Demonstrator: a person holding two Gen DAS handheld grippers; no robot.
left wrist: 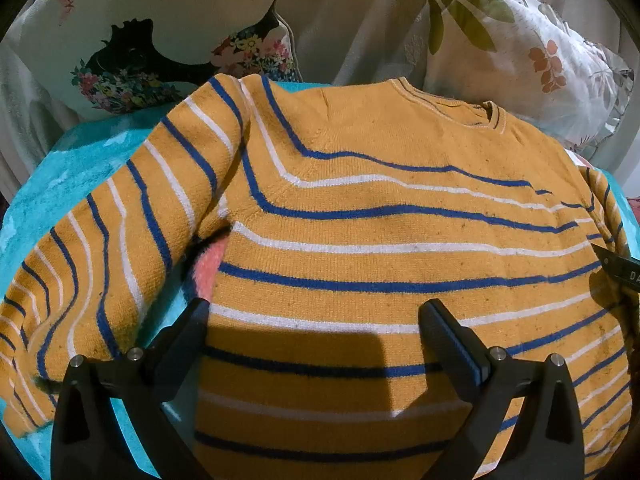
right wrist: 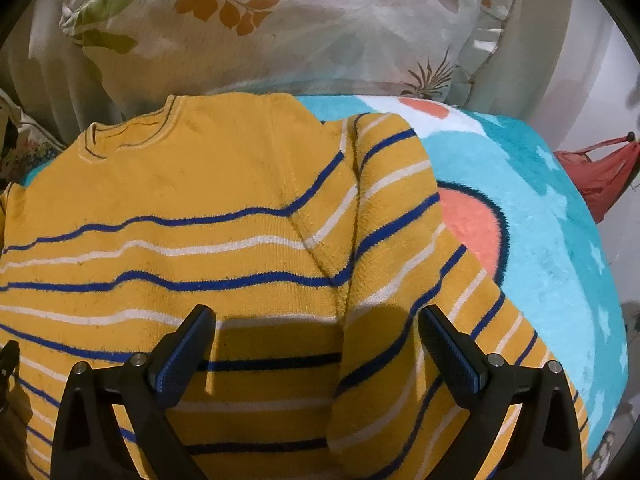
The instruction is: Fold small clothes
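a mustard-yellow sweater [left wrist: 360, 216] with blue and white stripes lies spread flat on a turquoise blanket [left wrist: 72, 168], its collar [left wrist: 452, 106] at the far end. one sleeve [left wrist: 100, 248] stretches out to the left side of the body, and the other sleeve [right wrist: 404, 264] lies along the right edge, partly over the blanket's orange and white pattern. the left gripper [left wrist: 316, 320] hangs over the lower body of the sweater with its jaws wide apart and nothing between them. the right gripper [right wrist: 318, 326] hangs over the seam where the right sleeve meets the body, also wide open and empty. behind the sweater, a leaf-print pillow [right wrist: 280, 20] and a floral cushion [left wrist: 160, 52] lean against a pale curtain [left wrist: 352, 20]. a red cloth [right wrist: 604, 172] hangs at the far right.
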